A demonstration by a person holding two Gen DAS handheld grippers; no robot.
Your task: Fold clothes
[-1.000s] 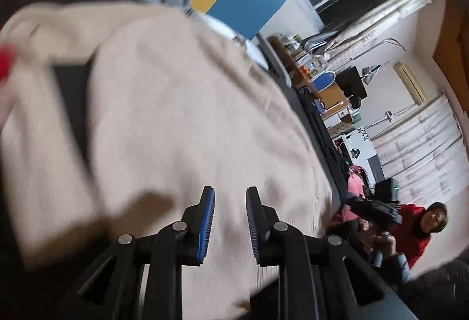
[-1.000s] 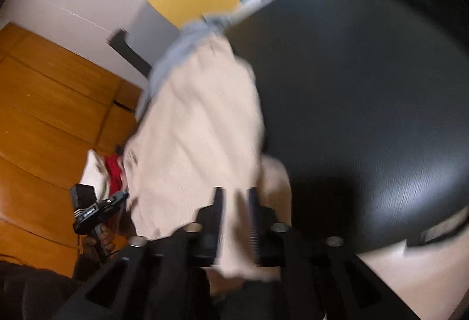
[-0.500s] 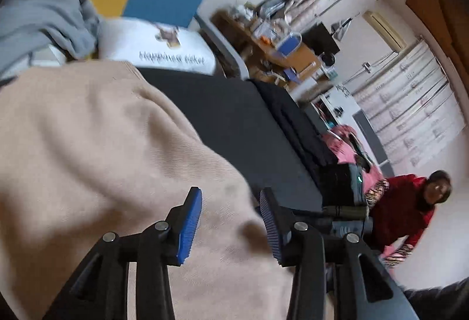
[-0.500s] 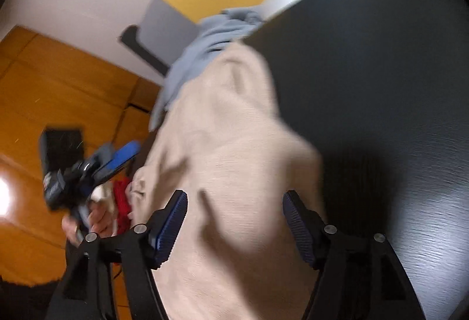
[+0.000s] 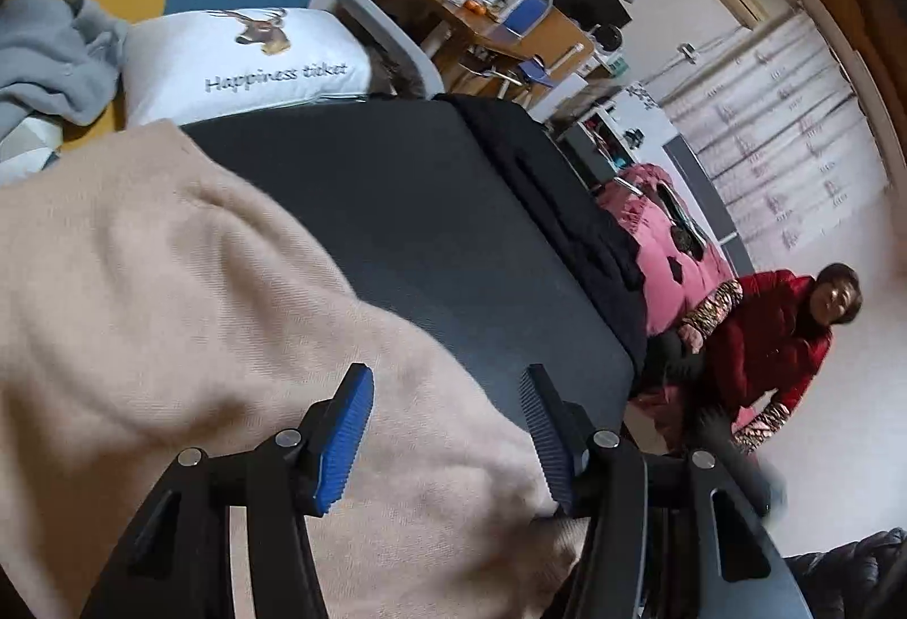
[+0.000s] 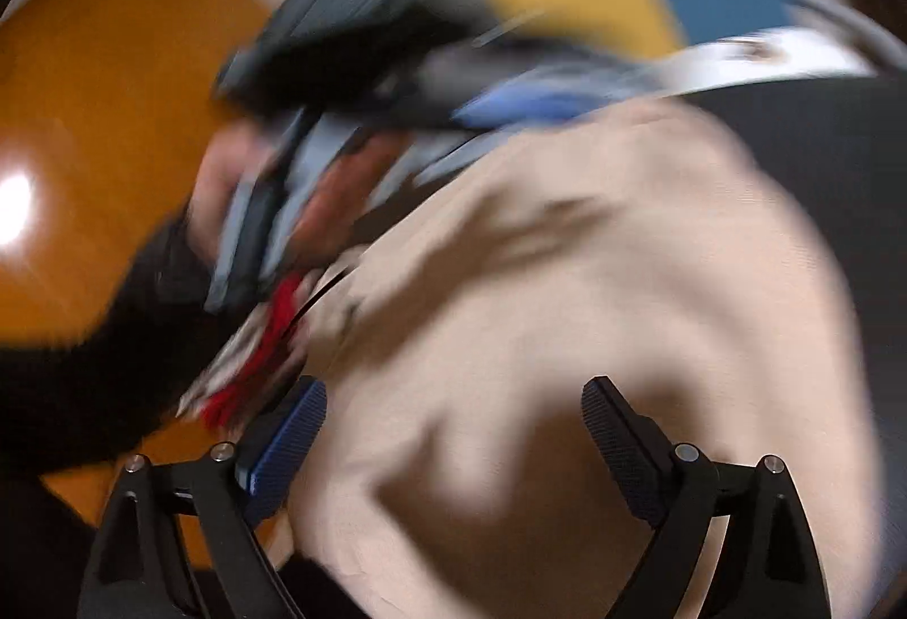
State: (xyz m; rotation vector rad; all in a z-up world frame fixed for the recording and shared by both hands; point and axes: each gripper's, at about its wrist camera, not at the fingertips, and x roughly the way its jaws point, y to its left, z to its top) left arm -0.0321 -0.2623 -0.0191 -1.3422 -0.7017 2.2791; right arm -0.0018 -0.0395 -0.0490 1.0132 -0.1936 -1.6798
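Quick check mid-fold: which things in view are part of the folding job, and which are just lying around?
Job:
- beige sweater
- left gripper, jaws opening over it
- right gripper, jaws opening over it

Lying about:
- grey garment
- deer pillow
- black clothing
- pink bedding

Left hand-held gripper (image 5: 448,426) and right hand-held gripper (image 6: 453,443), jaws opening, empty.

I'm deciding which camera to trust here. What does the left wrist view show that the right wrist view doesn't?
Left wrist only: a sharp view of the white pillow, a grey garment, a cluttered desk and a seated person in red.
Right wrist only: orange wood panelling and a blurred hand.
Both: the beige sweater on the dark bed, with that gripper's fingers opening, gripping nothing.
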